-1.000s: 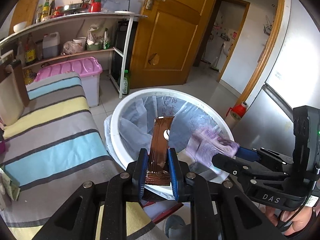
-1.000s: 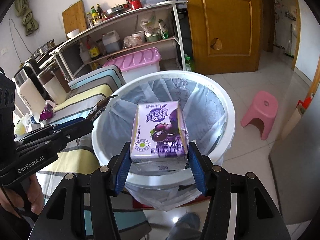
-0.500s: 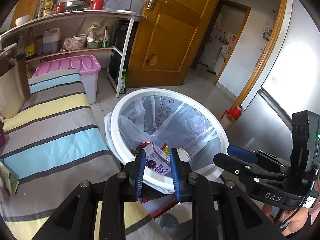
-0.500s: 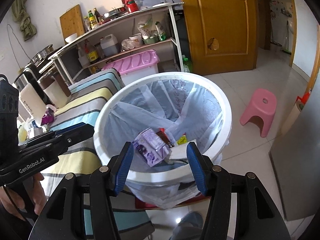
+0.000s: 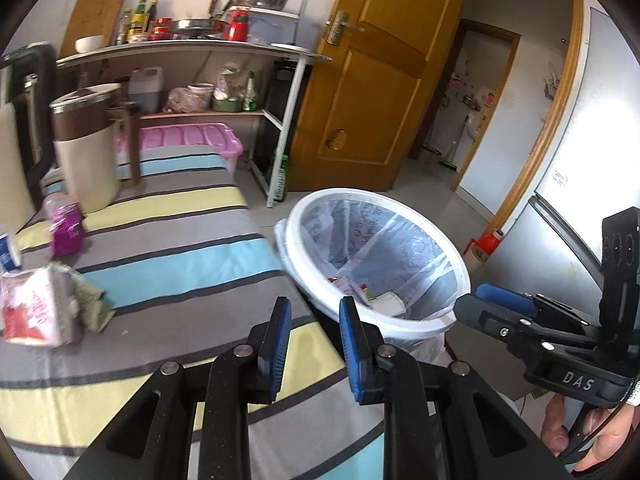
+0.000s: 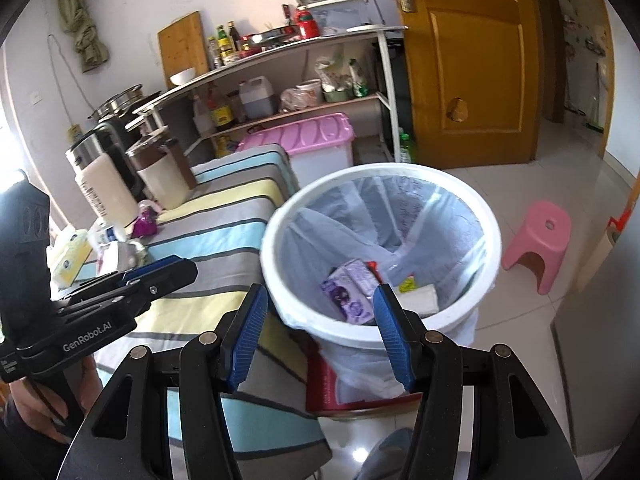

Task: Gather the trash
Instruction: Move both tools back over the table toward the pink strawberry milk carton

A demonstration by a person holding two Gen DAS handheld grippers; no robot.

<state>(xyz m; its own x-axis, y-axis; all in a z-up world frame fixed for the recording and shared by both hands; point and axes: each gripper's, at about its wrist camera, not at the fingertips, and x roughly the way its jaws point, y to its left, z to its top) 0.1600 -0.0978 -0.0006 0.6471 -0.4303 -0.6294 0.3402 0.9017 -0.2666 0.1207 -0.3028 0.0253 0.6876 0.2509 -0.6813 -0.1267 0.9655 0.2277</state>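
Both jaws stand apart and empty: the left gripper [image 5: 310,322] narrowly, the right gripper [image 6: 316,308] wide. The white bin [image 6: 494,236], lined with a clear bag, holds a purple drink carton [image 6: 348,290], a white box and small wrappers. A blurred carton [image 5: 34,308], perhaps trash, lies on the striped tablecloth [image 5: 172,264].

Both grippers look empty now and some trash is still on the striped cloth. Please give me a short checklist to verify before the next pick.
1. Left gripper empty: ok, nothing between the pads.
2. Right gripper empty: ok, jaws wide apart.
3. Purple carton inside the white bin: ok.
4. Trash left on the striped cloth: ok, red-and-white carton lies there.
5. Path to that carton free: cannot tell, the picture is blurred there.
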